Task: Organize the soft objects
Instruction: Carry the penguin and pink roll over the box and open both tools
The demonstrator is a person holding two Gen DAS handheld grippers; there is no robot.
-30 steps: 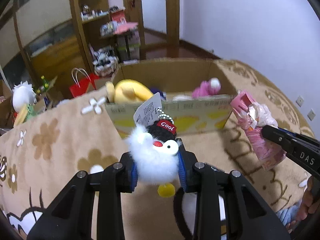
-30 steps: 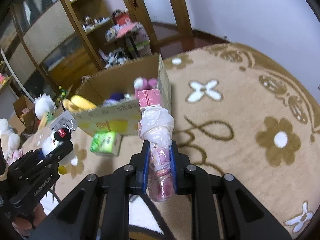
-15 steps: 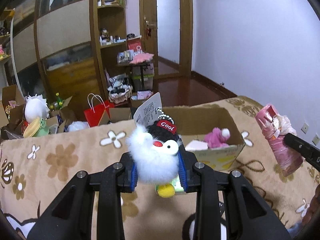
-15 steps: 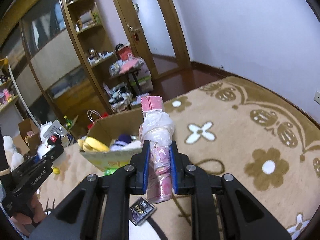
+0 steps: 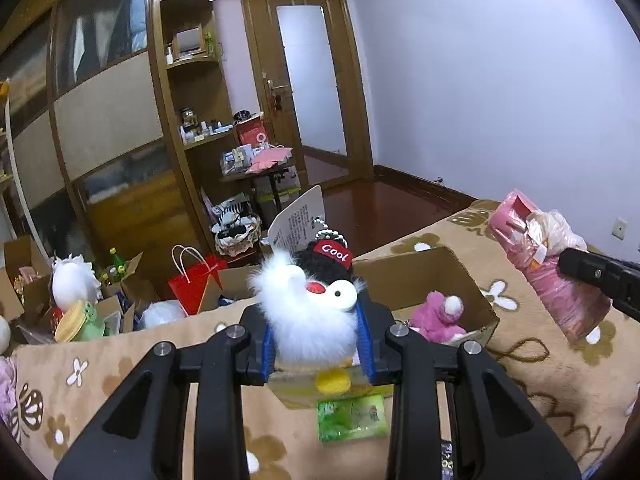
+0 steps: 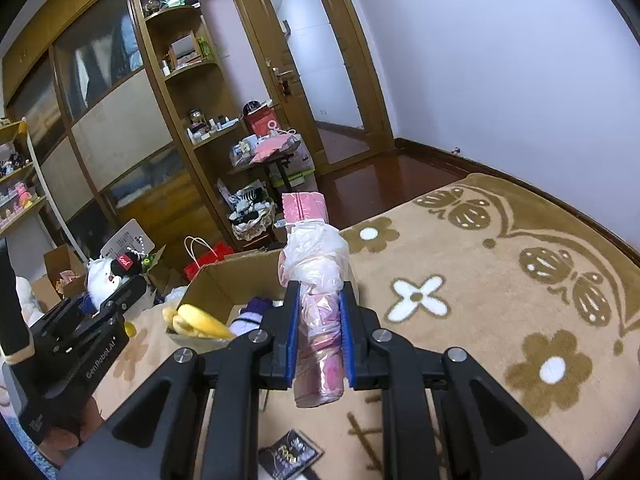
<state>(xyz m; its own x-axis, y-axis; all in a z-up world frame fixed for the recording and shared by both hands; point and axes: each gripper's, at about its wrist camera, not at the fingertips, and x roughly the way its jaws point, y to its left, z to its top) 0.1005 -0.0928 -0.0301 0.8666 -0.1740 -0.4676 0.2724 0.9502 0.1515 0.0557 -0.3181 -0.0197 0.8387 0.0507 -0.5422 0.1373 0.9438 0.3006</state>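
While both grippers are held up over the tan flower-patterned blanket point(image 6: 500, 280), each has its blue pads clamped on a load. Left gripper point(image 5: 318, 344) squeezes a fluffy white plush penguin with a black head and red "Cool" cap point(image 5: 312, 312); its yellow foot hangs below the pads, and a white paper tag point(image 5: 298, 220) sticks up behind its head. Right gripper point(image 6: 319, 340) pinches a pink plastic-wrapped soft pack with a crumpled clear bag bunched round its upper part point(image 6: 316, 292); the pack stands roughly upright and pokes out above and below the pads.

Landmark: open brown cardboard box point(image 5: 432, 280) on the blanket.
- Just in front of the box on the near side: flat green packet point(image 5: 352, 416) lying on the blanket.
- Near the right gripper, closer than the box: small dark square packet point(image 6: 290, 452) on the blanket.
- Inside the box, right part as the left camera sees it: pink plush toy with a white pompom point(image 5: 440, 316).
- Inside the box, on the opposite side: yellow banana-shaped plush point(image 6: 200, 322), with a purple soft item point(image 6: 256, 308) beside it.
- The penguin is above the box's near edge; the pink pack is held off the box's right side in the left view.
- Behind the box: red paper gift bag with white handles point(image 5: 192, 284), then wooden shelving point(image 5: 188, 120) and a wooden door with a frosted glass panel point(image 5: 308, 80).
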